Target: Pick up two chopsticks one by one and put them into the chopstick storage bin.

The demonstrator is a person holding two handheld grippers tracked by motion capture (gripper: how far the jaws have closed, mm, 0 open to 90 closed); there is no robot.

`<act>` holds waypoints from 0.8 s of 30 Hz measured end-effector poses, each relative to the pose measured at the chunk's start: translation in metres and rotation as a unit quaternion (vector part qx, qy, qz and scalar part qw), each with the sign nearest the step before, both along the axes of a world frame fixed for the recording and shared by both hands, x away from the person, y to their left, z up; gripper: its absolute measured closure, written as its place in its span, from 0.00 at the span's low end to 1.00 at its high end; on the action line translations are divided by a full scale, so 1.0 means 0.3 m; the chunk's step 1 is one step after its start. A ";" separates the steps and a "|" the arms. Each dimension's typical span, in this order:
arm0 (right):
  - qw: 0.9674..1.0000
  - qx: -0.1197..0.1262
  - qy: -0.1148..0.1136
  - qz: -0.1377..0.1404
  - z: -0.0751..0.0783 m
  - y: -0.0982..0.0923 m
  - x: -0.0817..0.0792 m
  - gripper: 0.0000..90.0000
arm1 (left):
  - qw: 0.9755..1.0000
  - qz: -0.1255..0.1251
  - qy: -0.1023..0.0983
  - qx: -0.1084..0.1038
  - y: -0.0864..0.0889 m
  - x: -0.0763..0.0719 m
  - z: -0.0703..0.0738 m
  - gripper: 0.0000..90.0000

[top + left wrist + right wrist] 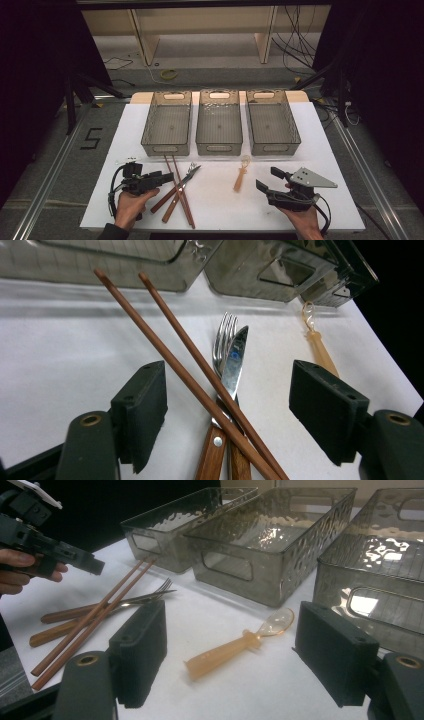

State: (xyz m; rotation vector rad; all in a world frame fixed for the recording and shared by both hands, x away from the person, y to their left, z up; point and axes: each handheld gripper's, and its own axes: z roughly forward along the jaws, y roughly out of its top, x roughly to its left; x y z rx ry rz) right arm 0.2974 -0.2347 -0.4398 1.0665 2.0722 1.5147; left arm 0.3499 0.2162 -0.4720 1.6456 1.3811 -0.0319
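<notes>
Both open, nothing held: left gripper (pixel 227 405) jaws astride chopsticks (pixel 190 375), right gripper (pixel 230 655) over spoon (pixel 240 645)

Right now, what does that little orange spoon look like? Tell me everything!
The little spoon looks like see-through orange plastic, with a chunky ridged handle and a small clear bowl. It lies flat on the white table, bowl pointing toward the bins, apart from the other cutlery. Nothing touches it but the table.
</notes>
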 end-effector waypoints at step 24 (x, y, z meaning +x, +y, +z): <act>1.000 -0.001 0.006 0.009 -0.003 0.006 0.002 0.33 | 0.998 -0.014 0.042 0.044 -0.049 0.056 -0.044 0.50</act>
